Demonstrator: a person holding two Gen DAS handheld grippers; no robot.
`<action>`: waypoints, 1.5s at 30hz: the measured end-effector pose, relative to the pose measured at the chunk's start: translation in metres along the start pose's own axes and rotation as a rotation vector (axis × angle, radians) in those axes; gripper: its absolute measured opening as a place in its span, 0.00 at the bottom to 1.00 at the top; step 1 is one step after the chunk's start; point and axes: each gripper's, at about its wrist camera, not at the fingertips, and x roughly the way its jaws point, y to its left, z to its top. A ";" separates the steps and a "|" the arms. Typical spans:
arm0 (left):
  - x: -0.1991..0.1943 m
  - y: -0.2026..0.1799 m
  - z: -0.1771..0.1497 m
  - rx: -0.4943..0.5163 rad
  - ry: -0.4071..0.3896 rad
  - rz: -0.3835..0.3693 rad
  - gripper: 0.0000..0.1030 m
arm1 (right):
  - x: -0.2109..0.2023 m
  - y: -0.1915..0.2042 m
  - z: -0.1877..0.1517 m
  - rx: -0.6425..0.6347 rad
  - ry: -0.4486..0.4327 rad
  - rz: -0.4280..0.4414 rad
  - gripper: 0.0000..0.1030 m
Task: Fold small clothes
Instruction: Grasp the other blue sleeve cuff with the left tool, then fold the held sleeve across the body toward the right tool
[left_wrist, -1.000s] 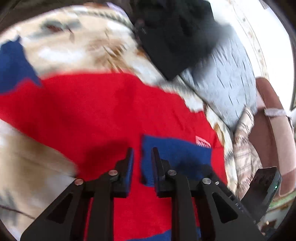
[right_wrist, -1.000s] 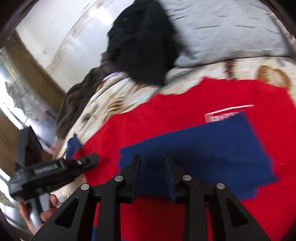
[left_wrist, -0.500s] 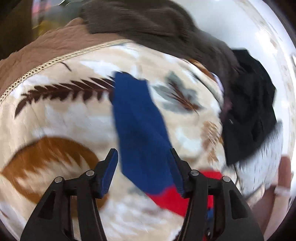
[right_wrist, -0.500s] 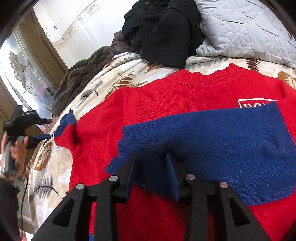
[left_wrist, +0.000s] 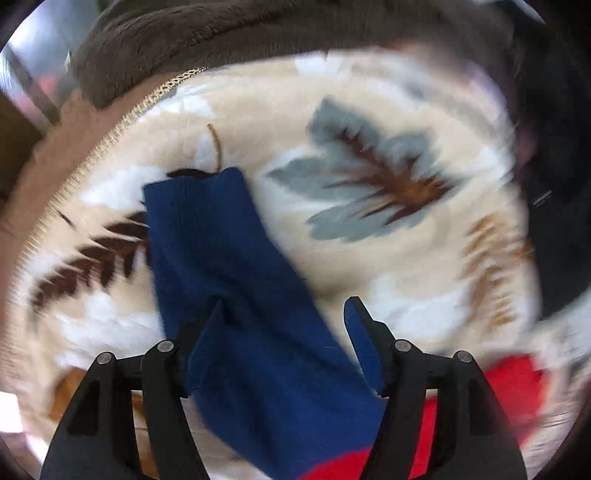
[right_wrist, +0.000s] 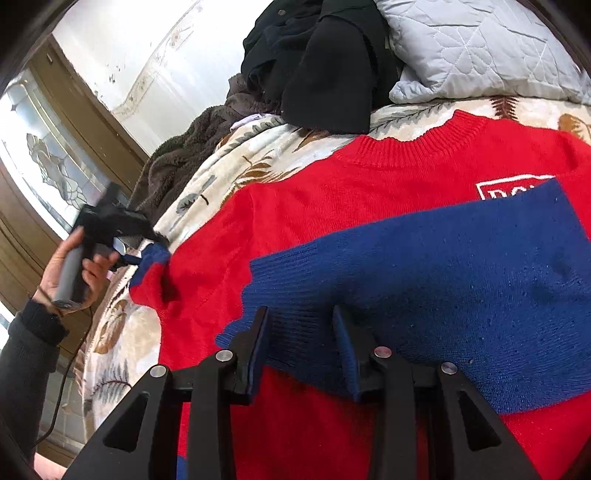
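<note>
1. Sweater (right_wrist: 369, 221) lies flat on the bed (right_wrist: 207, 192), red body mid-bed, collar toward the pillow (right_wrist: 480, 48); one blue sleeve (right_wrist: 443, 288) is already folded across the chest.
2. The other sleeve (left_wrist: 221, 277) stretches out toward the bed's edge, its long axis running away from our left claw (left_wrist: 284, 325), cuff farthest.
3. Our left claw is spread wide, straddling that sleeve without pinching it; it is the nearer one.
4. Our right claw (right_wrist: 299, 343) hovers part-open and empty over the folded sleeve's cuff.
5. Half a second ago the left claw was farther from the sleeve; now it has closed in.
</note>
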 end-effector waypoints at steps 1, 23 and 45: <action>0.004 -0.006 0.000 0.034 0.001 0.060 0.58 | 0.000 -0.001 0.000 0.006 -0.001 0.008 0.36; -0.062 0.202 -0.167 -0.358 -0.162 -0.515 0.41 | 0.000 -0.001 0.001 0.010 -0.002 0.008 0.36; -0.094 0.125 -0.148 -0.411 -0.267 -0.662 0.07 | -0.014 0.014 0.006 -0.069 0.037 -0.067 0.40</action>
